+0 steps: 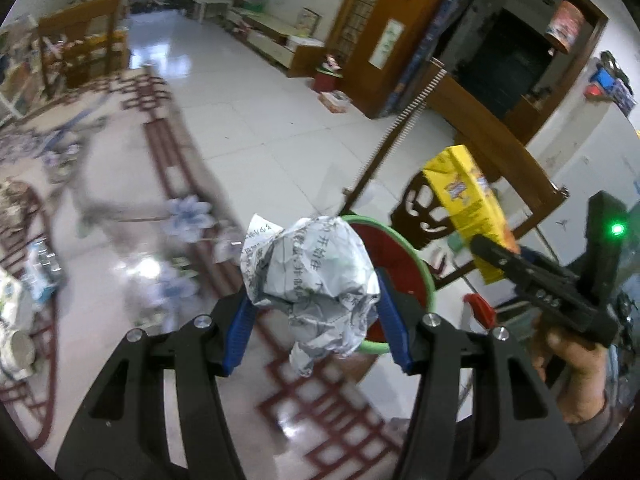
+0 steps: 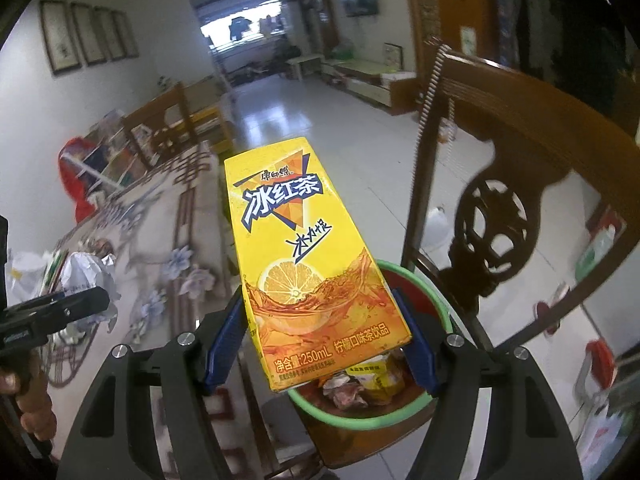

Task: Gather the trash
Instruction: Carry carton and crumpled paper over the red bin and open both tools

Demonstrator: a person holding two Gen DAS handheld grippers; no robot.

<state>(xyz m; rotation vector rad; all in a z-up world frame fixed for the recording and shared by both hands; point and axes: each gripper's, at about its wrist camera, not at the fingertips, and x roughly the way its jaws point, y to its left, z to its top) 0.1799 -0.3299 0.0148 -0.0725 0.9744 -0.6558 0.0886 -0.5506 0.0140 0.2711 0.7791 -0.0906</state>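
Note:
My left gripper (image 1: 314, 312) is shut on a crumpled ball of printed paper (image 1: 314, 280), held in the air above the table edge, just short of a red bin with a green rim (image 1: 404, 246). My right gripper (image 2: 320, 336) is shut on a yellow iced-tea carton (image 2: 308, 264), held directly over the same bin (image 2: 430, 300), which holds several wrappers. The carton also shows in the left wrist view (image 1: 470, 208), with the right gripper (image 1: 496, 258) at the right. The paper ball (image 2: 90, 276) and left gripper (image 2: 80, 306) show at the left of the right wrist view.
A dark carved wooden chair (image 2: 500, 216) stands right beside the bin. The glossy table with a floral cloth (image 1: 132, 208) carries more wrappers and packets (image 1: 24, 292) at its left end. Tiled floor and low cabinets (image 1: 276, 40) lie beyond.

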